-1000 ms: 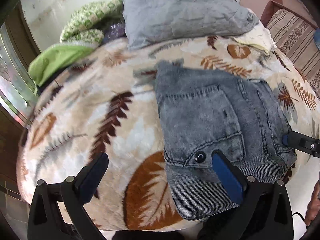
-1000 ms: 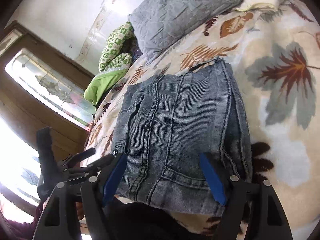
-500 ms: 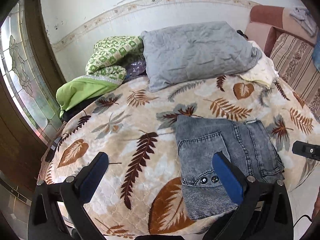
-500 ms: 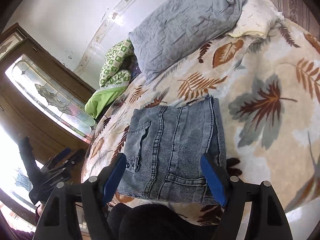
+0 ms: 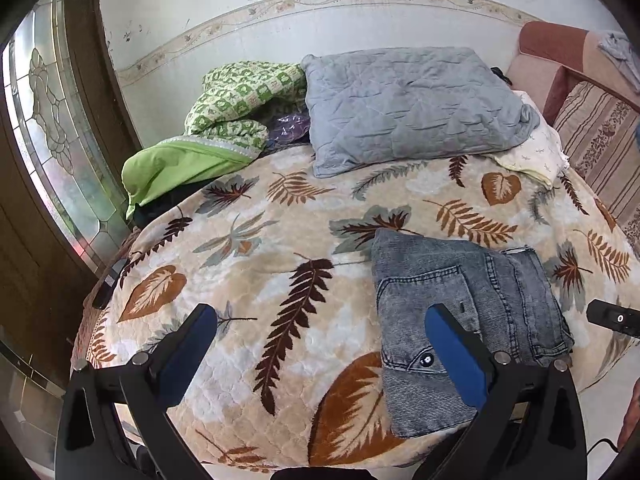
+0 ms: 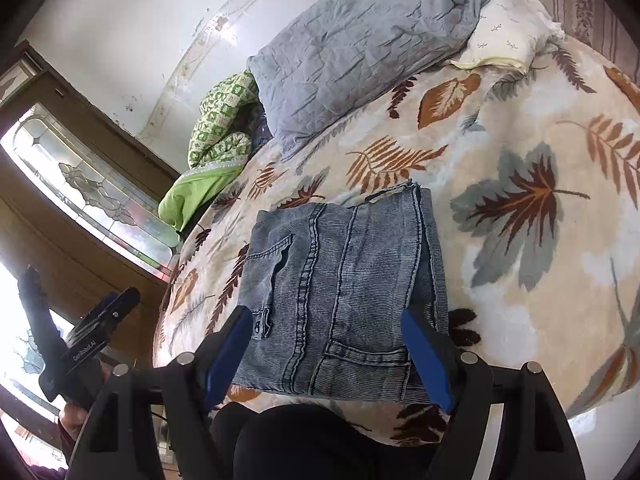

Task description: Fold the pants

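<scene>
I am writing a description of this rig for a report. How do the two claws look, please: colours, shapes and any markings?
The left claw and the right claw look the same: black angular plastic arms, flat blue pads on the inner faces, and silver round bolts at the joints. In the right wrist view, the left tool's black body carries small white lettering, too small to read with certainty.

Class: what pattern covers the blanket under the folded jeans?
Brown, orange and grey leaves on the cream fleece blanket, clearest in the left wrist view.
</scene>
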